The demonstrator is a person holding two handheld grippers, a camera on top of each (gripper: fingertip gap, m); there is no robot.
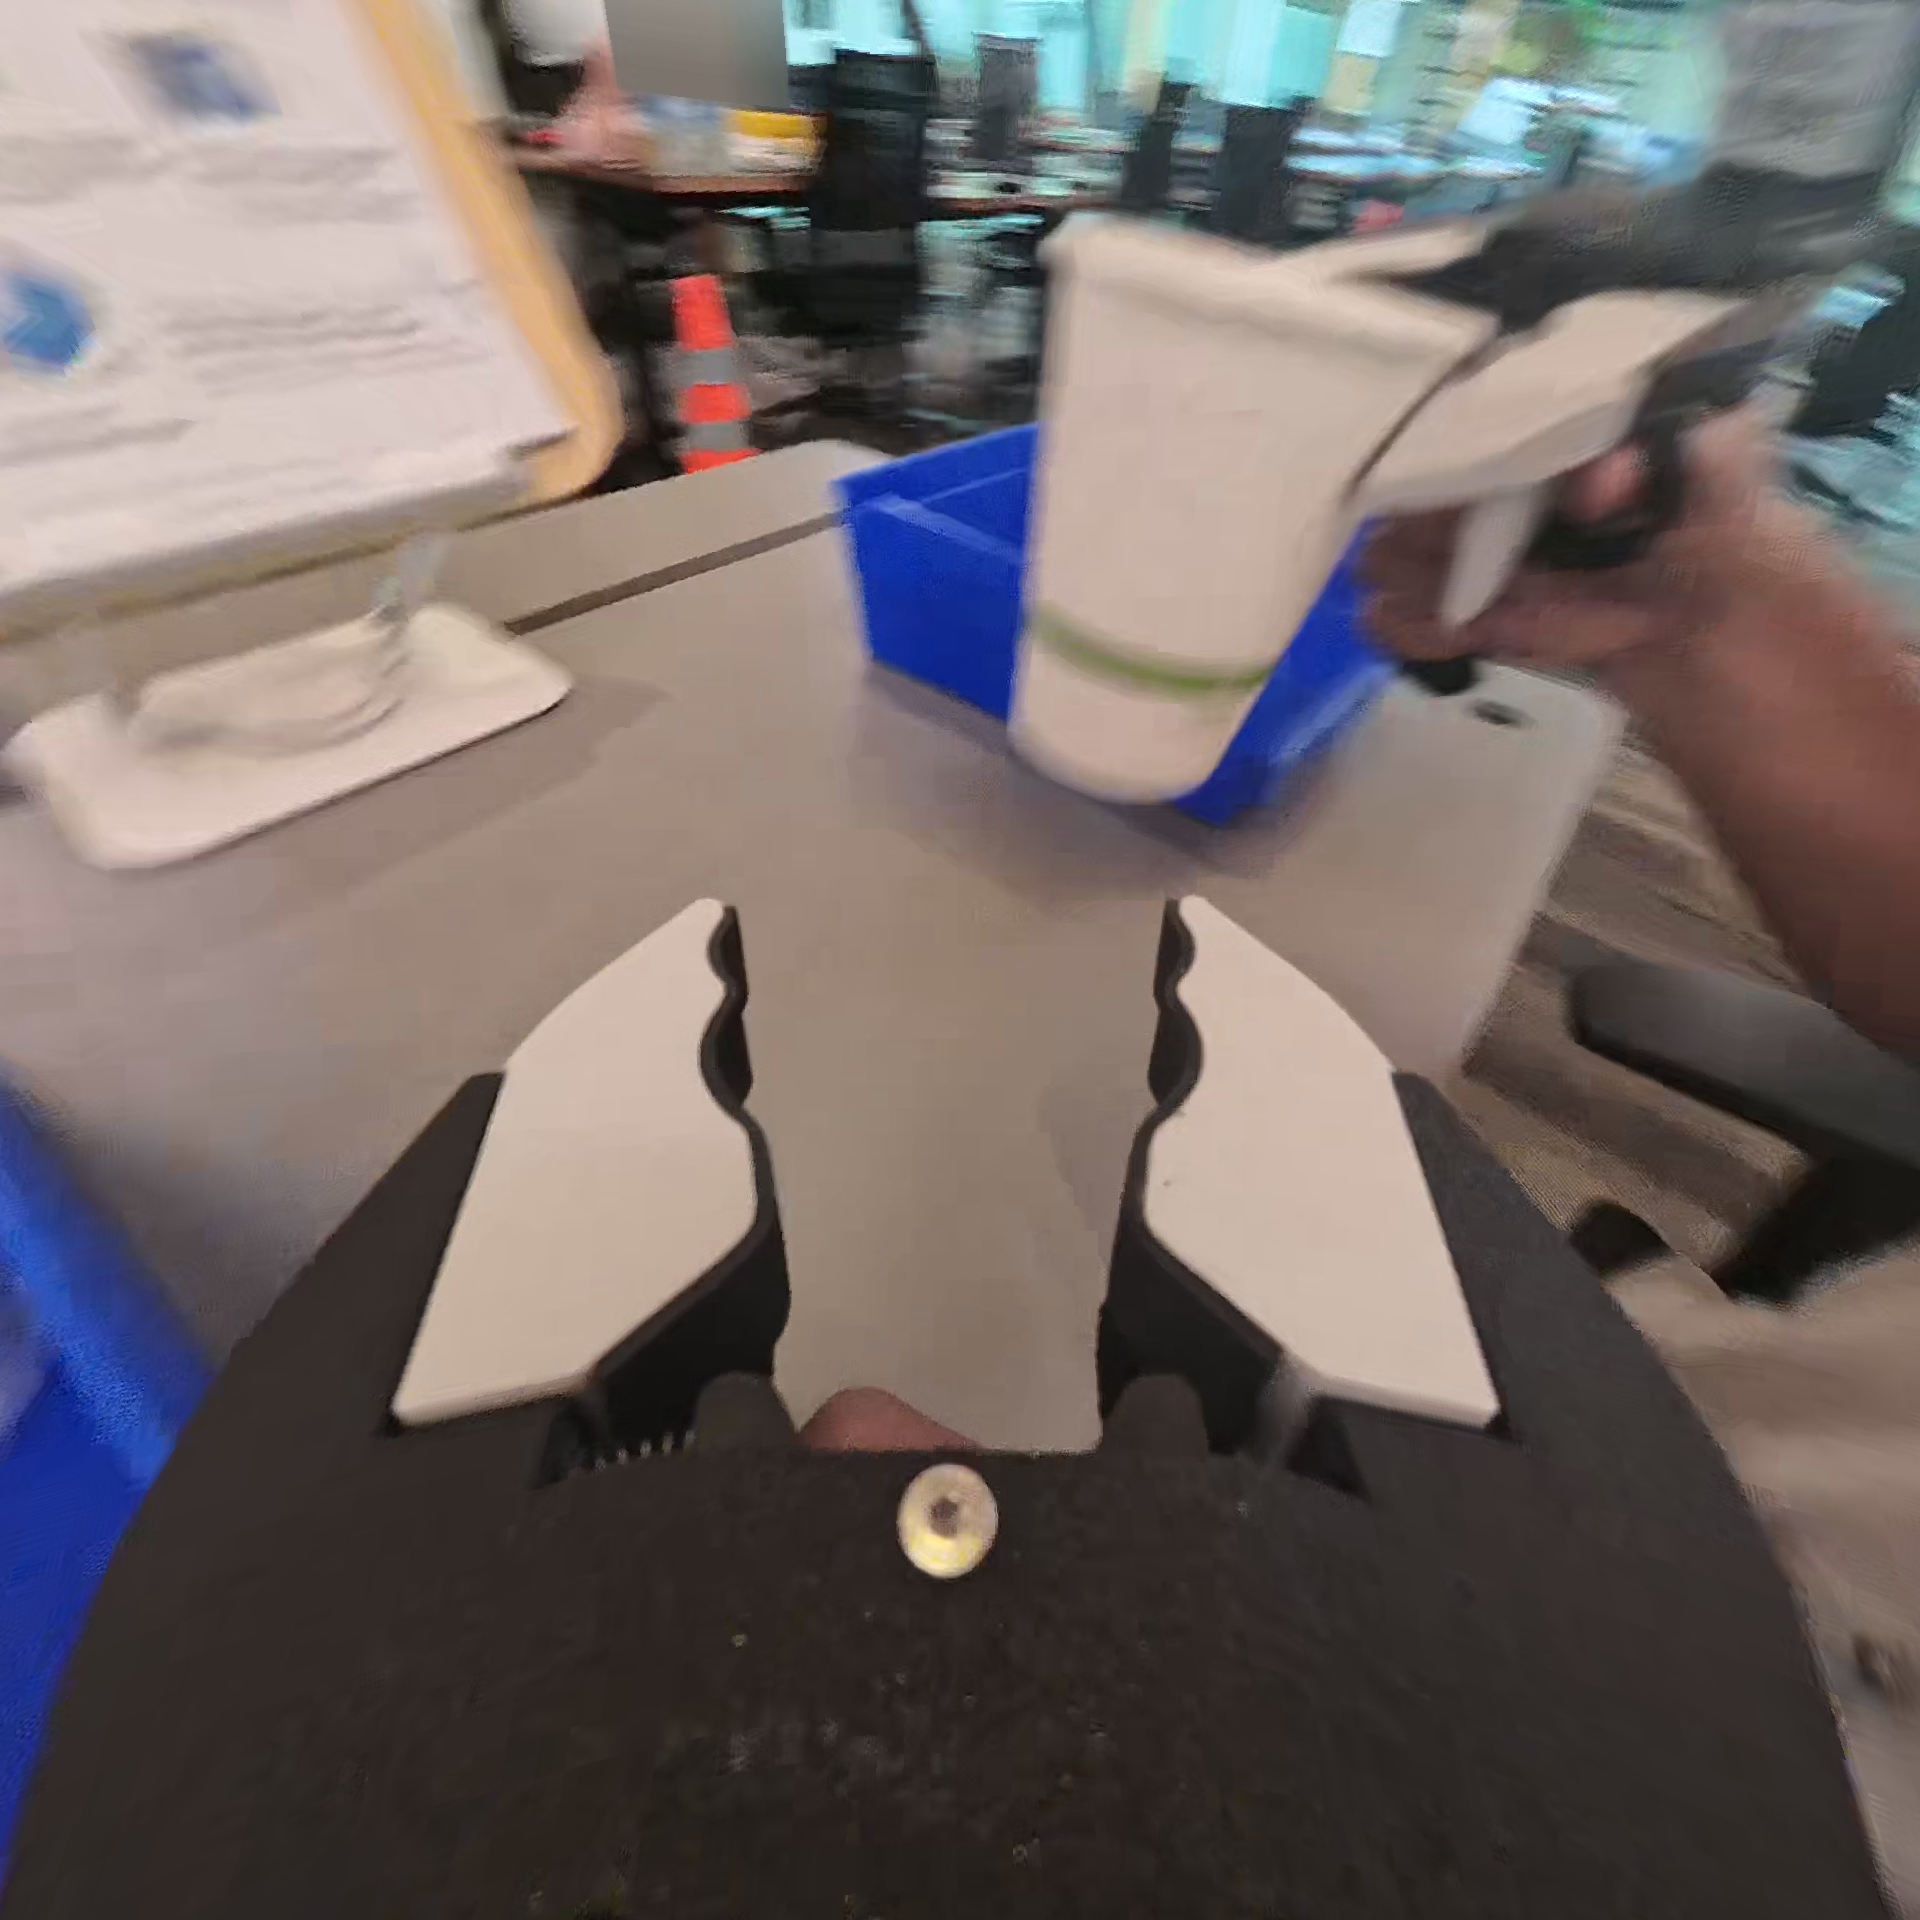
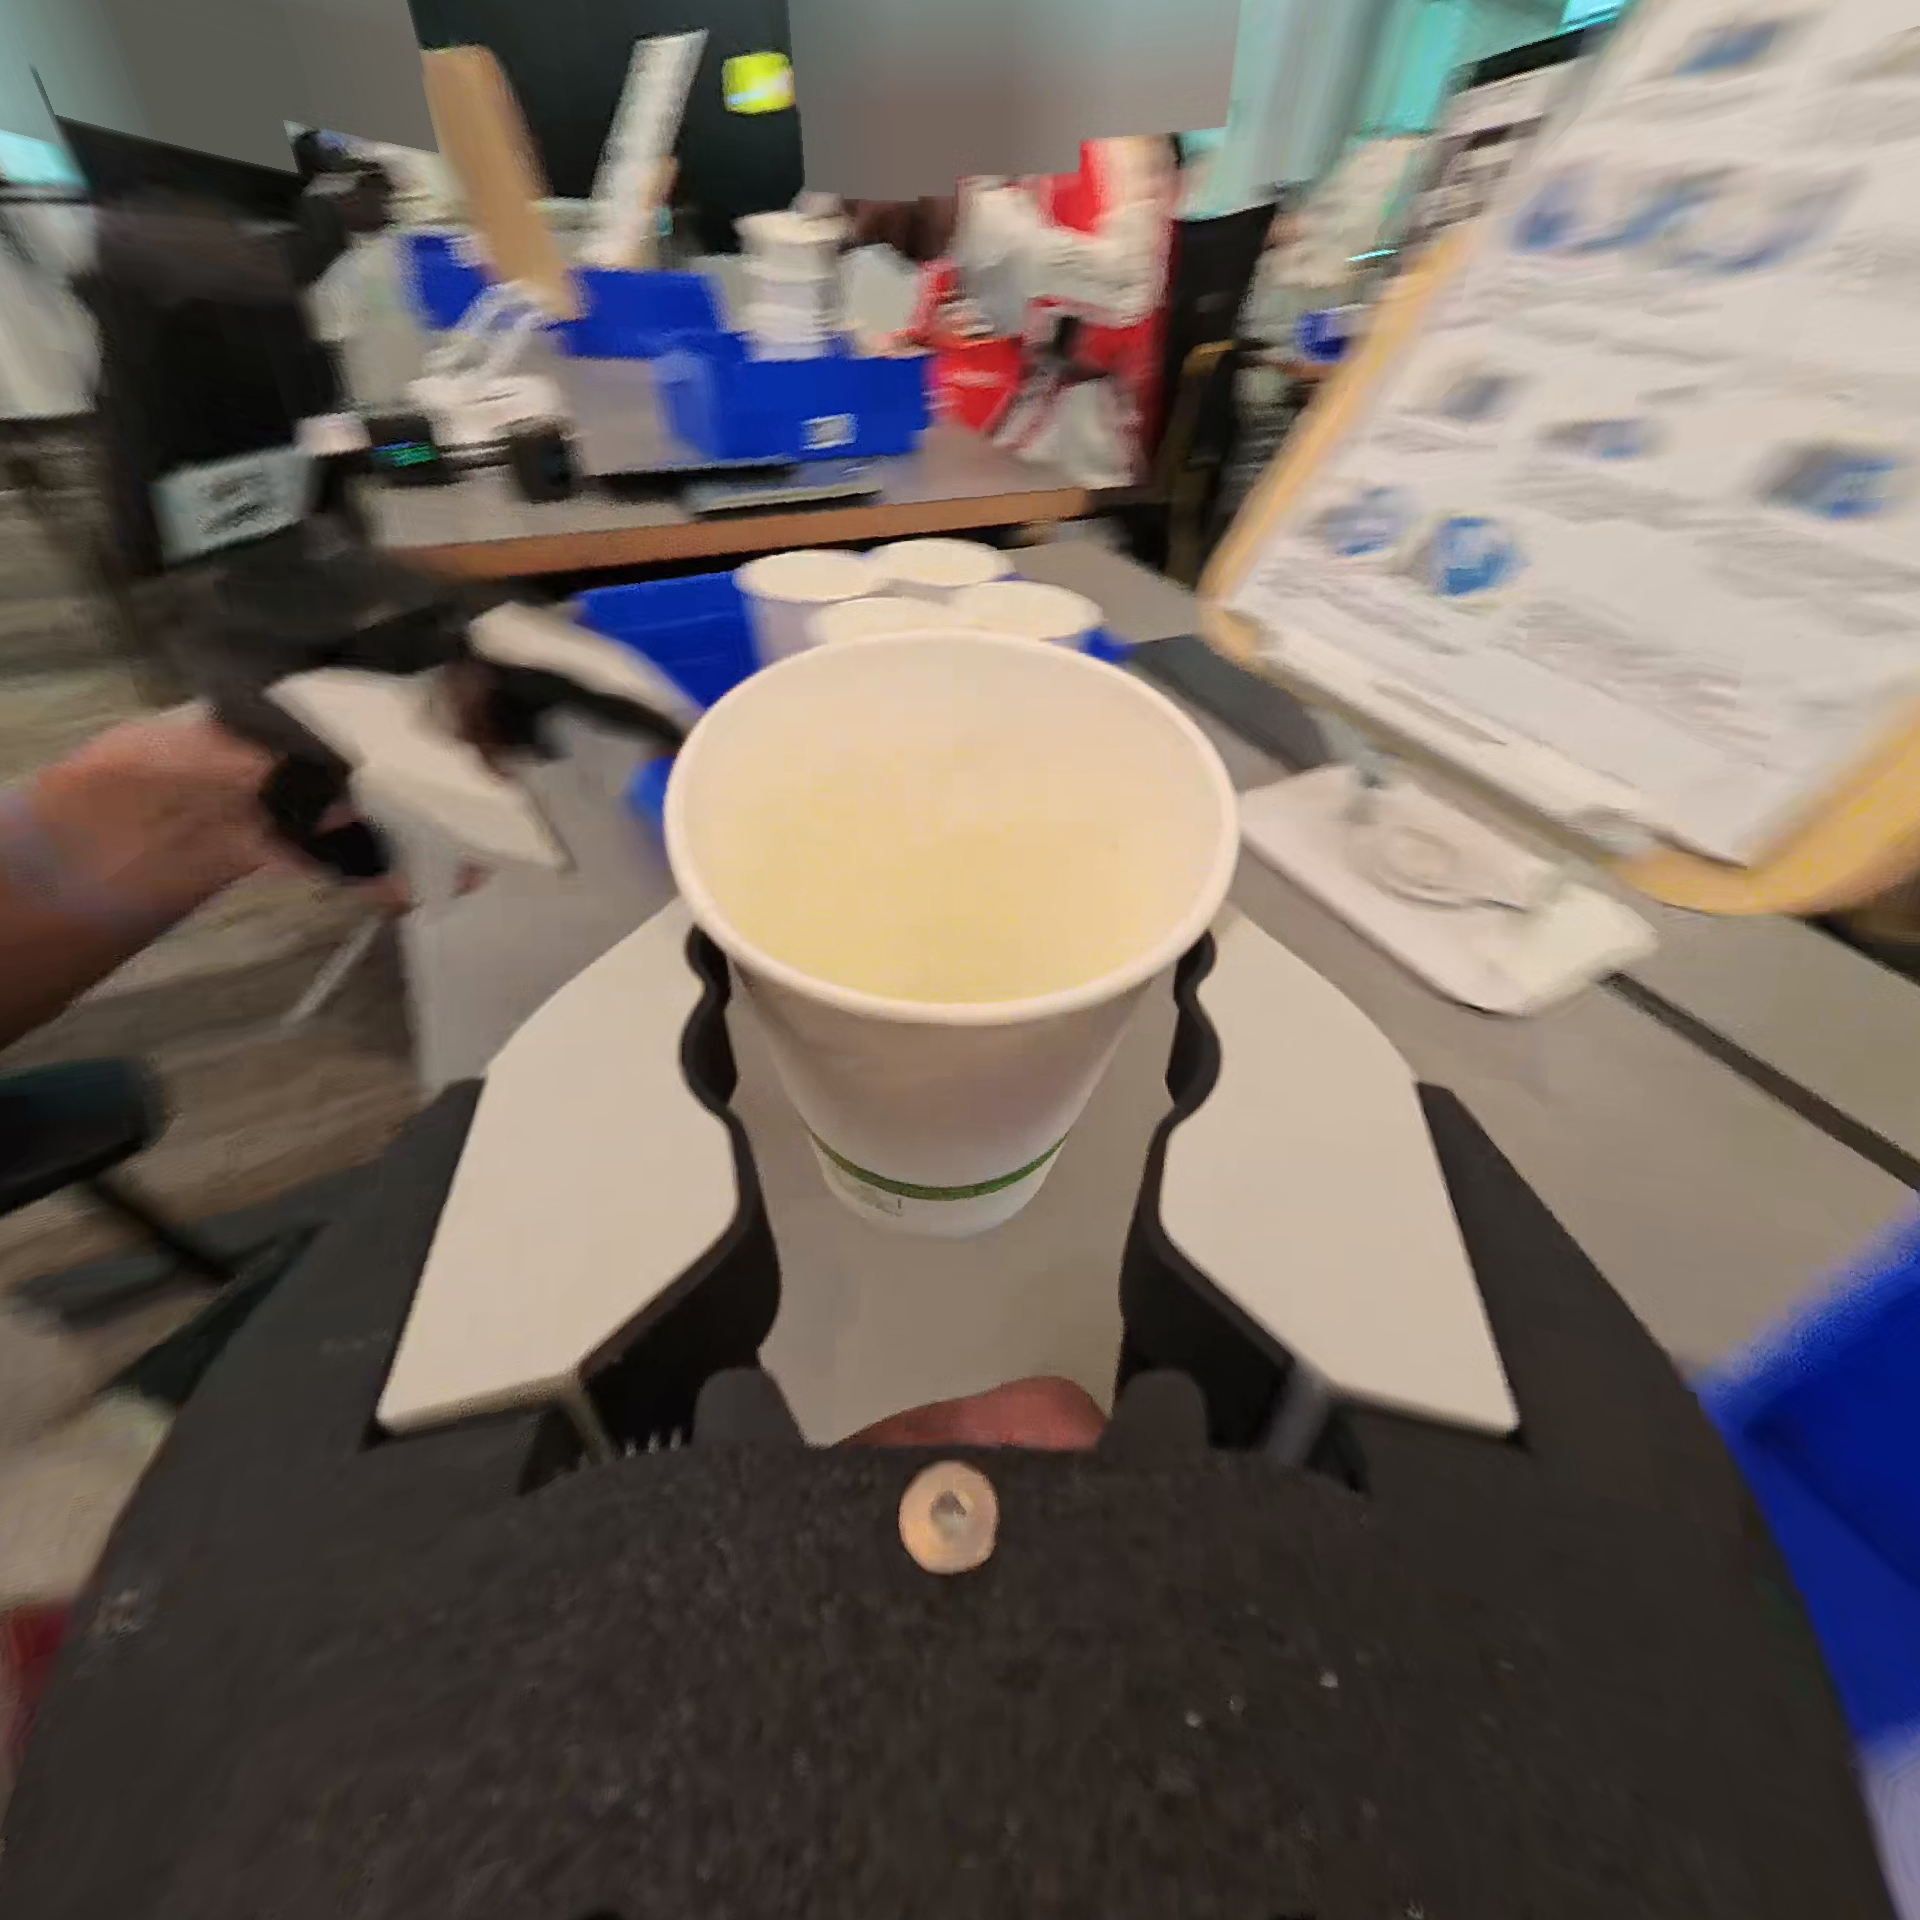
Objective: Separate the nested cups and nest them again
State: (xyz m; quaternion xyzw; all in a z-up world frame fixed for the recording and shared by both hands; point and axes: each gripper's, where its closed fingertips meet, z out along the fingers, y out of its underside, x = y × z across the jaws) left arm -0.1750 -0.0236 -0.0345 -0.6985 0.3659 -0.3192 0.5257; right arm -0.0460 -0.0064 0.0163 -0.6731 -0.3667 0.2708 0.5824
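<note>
In the left wrist view, the left gripper (image 1: 951, 940) is spread wide with nothing between its jaws, held above the grey table (image 1: 727, 748); the cup (image 1: 1174, 499) is seen lifted off the table, in front of a blue bin (image 1: 925, 582), gripped near its rim by the right gripper (image 1: 1455, 343). In the right wrist view, the right gripper (image 2: 951, 966) is closed on the cup (image 2: 935, 914), which is upright and empty; more cups (image 2: 894, 592) are seen beyond it by a blue bin (image 2: 675, 623); the left gripper (image 2: 416, 769) is blurred at the left.

Cup (image 2: 951, 914) between claw fingers (image 2: 582, 1174), above table (image 2: 1683, 1049); bin (image 2: 665, 629) behind.
</note>
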